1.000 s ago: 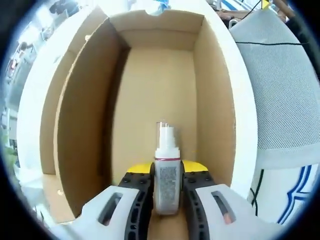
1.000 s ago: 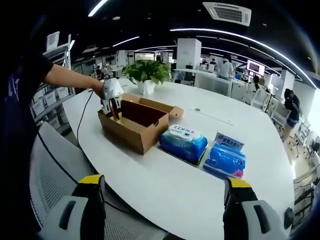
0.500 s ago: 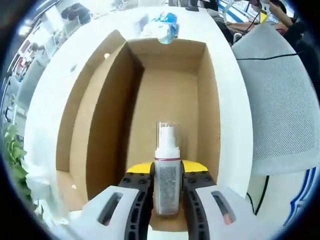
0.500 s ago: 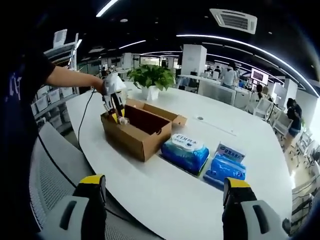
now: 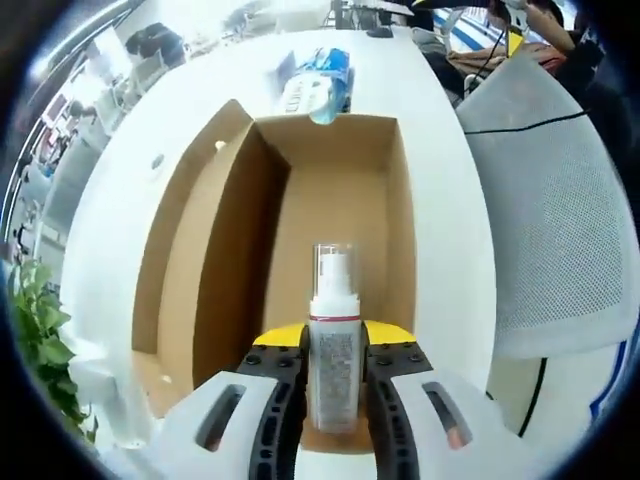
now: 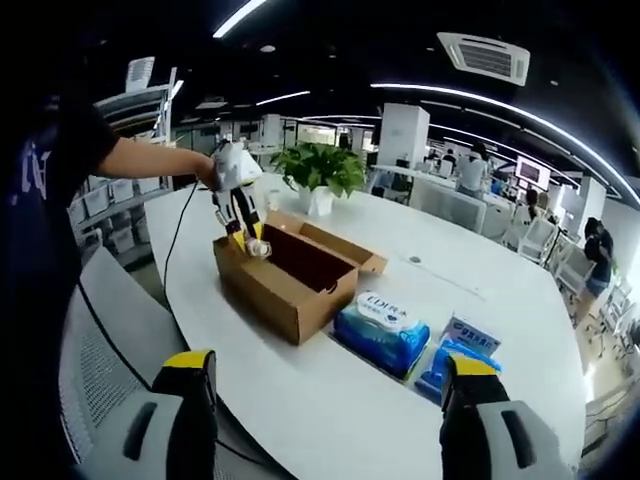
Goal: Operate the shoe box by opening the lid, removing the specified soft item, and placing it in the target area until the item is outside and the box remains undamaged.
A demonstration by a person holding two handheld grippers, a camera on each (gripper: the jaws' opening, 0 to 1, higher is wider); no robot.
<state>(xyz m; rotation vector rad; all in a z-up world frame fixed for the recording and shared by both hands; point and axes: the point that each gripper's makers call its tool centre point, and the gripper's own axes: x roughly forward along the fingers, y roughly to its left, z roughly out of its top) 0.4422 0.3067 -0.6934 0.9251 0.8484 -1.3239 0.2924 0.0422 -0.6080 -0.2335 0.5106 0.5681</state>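
Clearly the removal step is in hand: the left gripper (image 5: pixel 334 400) is clamped on a small bottle (image 5: pixel 333 345) with a clear cap, its jaws pressed against the bottle's sides, and the bottle hangs above the open box (image 5: pixel 340 210). In the left gripper view the cap points toward 12 o'clock over the bare cardboard floor of the box, and the brown flap lies folded out at about 9 o'clock. Beyond the far end of the box, near 12 o'clock, a blue wipes pack (image 5: pixel 318 85) rests on the white table (image 5: pixel 120 190). A mesh chair (image 5: pixel 560 210) stands at 3 o'clock.

In the right gripper view the left gripper (image 6: pixel 243 228) shows at about 11 o'clock, held by a person's arm, with the bottle (image 6: pixel 257 246) just above the near end of the box (image 6: pixel 290 280); whether it has wholly cleared the rim I cannot tell. The wipes pack (image 6: pixel 382 330) and a second blue pack (image 6: pixel 455 362) lie on the table (image 6: pixel 330 400) toward 4 o'clock of the box. The right gripper (image 6: pixel 320 420) is spread wide and carries nothing, well back from the work.

Next, I judge, the bottle must be lifted straight clear of the walls, so that the cardboard is not snagged, then carried to a free patch of table and set down upright before the jaws let go. No marked target area can be made out.
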